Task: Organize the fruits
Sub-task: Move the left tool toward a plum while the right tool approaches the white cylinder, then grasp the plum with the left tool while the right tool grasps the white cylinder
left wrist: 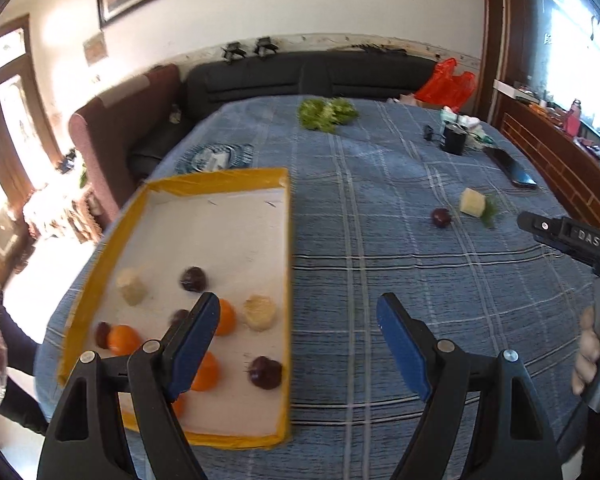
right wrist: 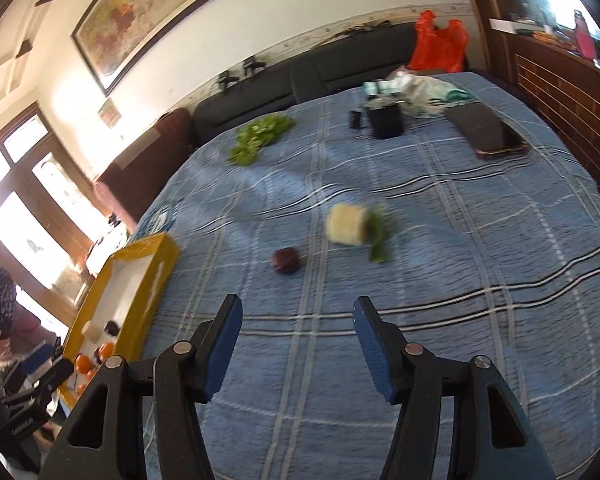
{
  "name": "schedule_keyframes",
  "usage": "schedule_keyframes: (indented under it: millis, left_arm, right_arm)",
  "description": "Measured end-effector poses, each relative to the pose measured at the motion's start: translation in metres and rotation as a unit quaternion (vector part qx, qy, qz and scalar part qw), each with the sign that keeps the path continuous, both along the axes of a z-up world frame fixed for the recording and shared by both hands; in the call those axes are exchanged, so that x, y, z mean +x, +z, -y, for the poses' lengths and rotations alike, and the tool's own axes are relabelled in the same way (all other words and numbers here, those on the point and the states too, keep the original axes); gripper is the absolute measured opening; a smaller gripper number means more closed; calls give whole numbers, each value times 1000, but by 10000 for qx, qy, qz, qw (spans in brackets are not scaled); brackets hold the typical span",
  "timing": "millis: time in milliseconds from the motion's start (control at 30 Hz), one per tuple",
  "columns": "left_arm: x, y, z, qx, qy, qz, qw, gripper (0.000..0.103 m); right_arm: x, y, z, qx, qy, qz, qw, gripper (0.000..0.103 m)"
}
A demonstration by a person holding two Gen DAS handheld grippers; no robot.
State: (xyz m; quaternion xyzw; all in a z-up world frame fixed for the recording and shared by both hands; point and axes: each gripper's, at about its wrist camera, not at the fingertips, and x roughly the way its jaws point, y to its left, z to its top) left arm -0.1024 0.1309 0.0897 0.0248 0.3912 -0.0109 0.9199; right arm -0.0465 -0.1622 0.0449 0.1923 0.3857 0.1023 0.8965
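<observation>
Left gripper [left wrist: 298, 318] jaws gaping wide, empty, partly hiding oranges [left wrist: 123, 338] in tray [left wrist: 288, 280]. Right gripper [right wrist: 296, 322] jaws parted, empty, above counter [right wrist: 480, 320]; blurry plum [right wrist: 286, 261] and pale chunk [right wrist: 346, 225] lying ahead.

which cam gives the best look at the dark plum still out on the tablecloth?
Right wrist view: the dark plum sits nearer and larger, just ahead of the open right gripper, beside the pale leafy fruit piece. Left wrist view shows the same plum smaller, farther off, right of the yellow-edged tray.
</observation>
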Motion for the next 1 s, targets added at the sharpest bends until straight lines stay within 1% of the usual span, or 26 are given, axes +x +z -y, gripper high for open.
schedule_keyframes:
  millis: [100,200,367,467,600,667,700,733,767,900,1000]
  left_arm:
    - [16,-10,13,-187,-222,-262,9992,80]
    - [27,-14,24,-320,-406,-353,9980,80]
    - [52,-16,48,-287,-642,-386,9968,80]
    - [68,-18,60,-272,-705,-421,9963,80]
    - [97,-28,76,-417,-822,-548,9942,80]
    - [108,-34,83,-463,-882,-611,9932,80]
    - [117,-39,89,-459,-915,-681,9924,80]
    - [122,-42,93,-451,-938,-724,9919,80]
    - [127,-46,97,-453,-962,-744,9915,79]
    - [147,-58,116,-410,-1062,-778,9905,72]
    - [159,-63,130,-396,-1132,-721,9902,72]
  right_arm:
    - [19,-10,12,82,-133,-198,9997,65]
    - [39,-16,13,-16,-242,-269,9993,65]
    - [78,-23,4,-183,-367,-210,9989,65]
    - [96,-30,-3,-296,-365,-287,9985,65]
    - [106,-40,-8,-440,-353,-349,9978,65]
    - [108,-44,-9,-487,-316,-379,9976,61]
    - [110,-45,-9,-502,-279,-410,9975,48]
    - [110,-46,-8,-419,-201,-403,9981,42]
    - [110,-46,-7,-403,-196,-399,9982,42]
    - [107,-44,-6,-376,-177,-367,9985,41]
    - [104,-41,1,-239,-248,-342,9988,41]
